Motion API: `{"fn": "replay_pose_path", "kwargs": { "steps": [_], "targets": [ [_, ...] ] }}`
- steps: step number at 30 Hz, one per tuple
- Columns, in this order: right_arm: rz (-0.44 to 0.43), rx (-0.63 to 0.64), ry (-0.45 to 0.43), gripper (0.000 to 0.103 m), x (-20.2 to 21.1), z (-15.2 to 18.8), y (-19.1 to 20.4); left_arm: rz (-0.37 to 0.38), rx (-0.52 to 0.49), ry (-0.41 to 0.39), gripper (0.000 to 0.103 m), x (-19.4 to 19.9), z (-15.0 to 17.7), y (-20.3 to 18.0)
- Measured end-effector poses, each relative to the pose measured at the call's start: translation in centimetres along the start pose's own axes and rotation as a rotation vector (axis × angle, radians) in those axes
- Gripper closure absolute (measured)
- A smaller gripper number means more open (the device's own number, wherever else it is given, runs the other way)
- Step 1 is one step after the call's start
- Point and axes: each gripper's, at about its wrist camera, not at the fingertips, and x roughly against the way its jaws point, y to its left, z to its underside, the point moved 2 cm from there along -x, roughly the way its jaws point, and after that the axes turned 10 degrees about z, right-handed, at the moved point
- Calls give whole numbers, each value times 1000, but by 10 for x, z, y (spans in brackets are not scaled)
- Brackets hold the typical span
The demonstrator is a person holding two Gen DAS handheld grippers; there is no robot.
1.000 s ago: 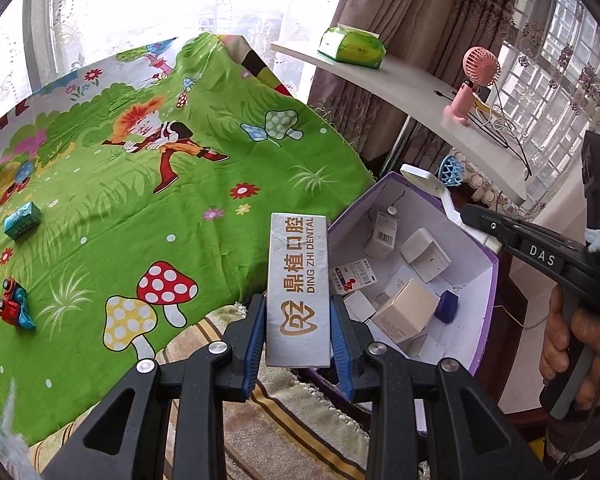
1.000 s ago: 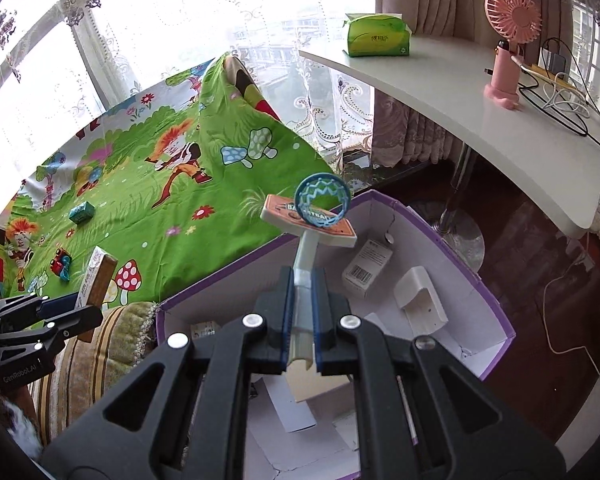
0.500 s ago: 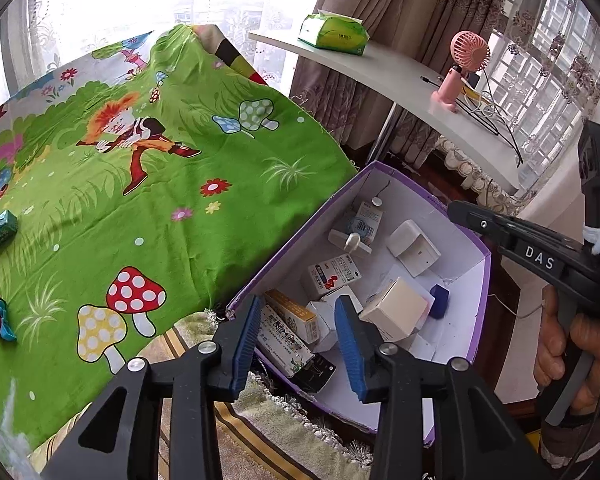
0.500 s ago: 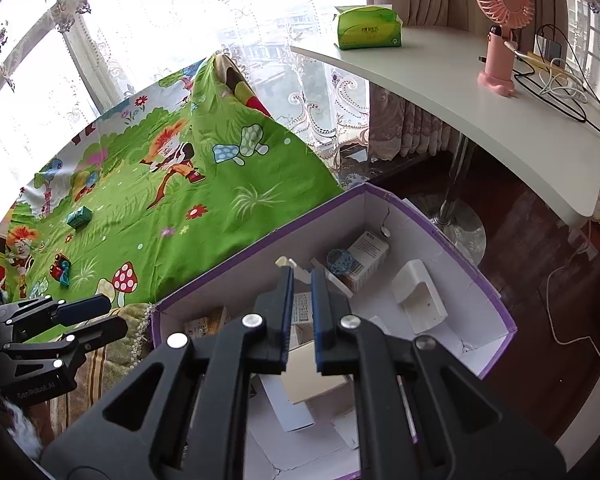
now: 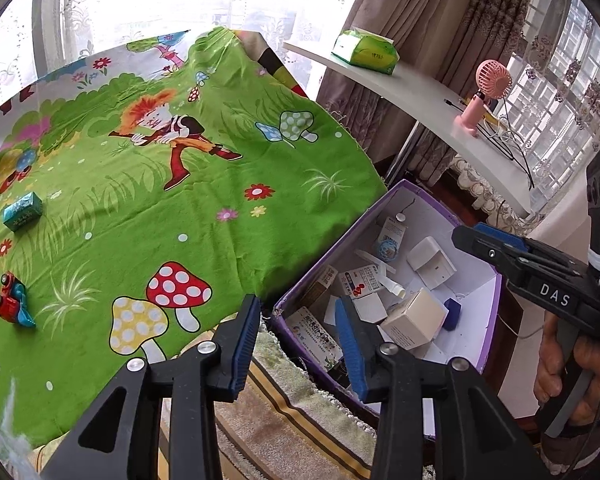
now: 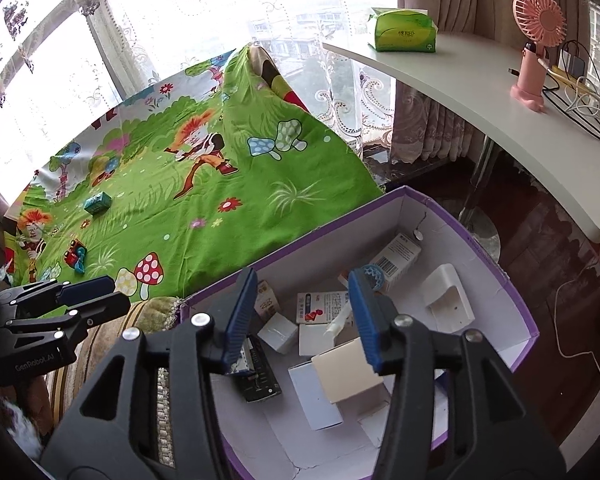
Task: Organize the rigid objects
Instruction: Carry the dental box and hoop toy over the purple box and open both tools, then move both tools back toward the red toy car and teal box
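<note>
Surface: green cartoon cloth (image 5: pixel 148 216) over a bed; a teal box (image 5: pixel 22 211) and toy car (image 5: pixel 12 306) lie on it, well apart.
Room: lace-curtained windows, white desk (image 6: pixel 480 92) bearing a tissue pack (image 6: pixel 404 30) and pink fan (image 6: pixel 534 40).
Box: purple-rimmed carton (image 6: pixel 500 276) beside the bed, holding small packs and the hoop toy (image 6: pixel 374 274).
Left gripper (image 5: pixel 296 344): jaws spread, empty, over the carton's near corner.
Right gripper (image 6: pixel 300 320): jaws have just been opening, nothing between them, above the carton's contents.
</note>
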Motion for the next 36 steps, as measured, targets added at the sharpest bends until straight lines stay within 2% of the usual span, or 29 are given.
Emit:
{"fn": "replay_pose_path", "kwargs": {
  "steps": [10, 16, 19, 23, 27, 31, 36],
  "targets": [
    [-24, 43, 9, 46, 0, -4, 23, -71, 77, -34, 62, 30, 4, 62],
    [20, 38, -1, 43, 4, -12, 17, -134, 132, -50, 62, 50, 14, 110],
    [-4, 76, 5, 43, 2, -13, 33, -166, 171, -65, 62, 63, 17, 137],
    [-89, 151, 27, 43, -4, -14, 80, -223, 217, -84, 62, 85, 22, 174],
    [-197, 268, 47, 43, -11, -12, 149, -272, 282, -111, 62, 107, 27, 212],
    [-288, 402, 89, 43, -23, -5, 224, -299, 334, -143, 62, 127, 32, 242],
    [-357, 567, 130, 43, -43, 9, 307, -316, 389, -173, 62, 143, 42, 271]
  ]
}}
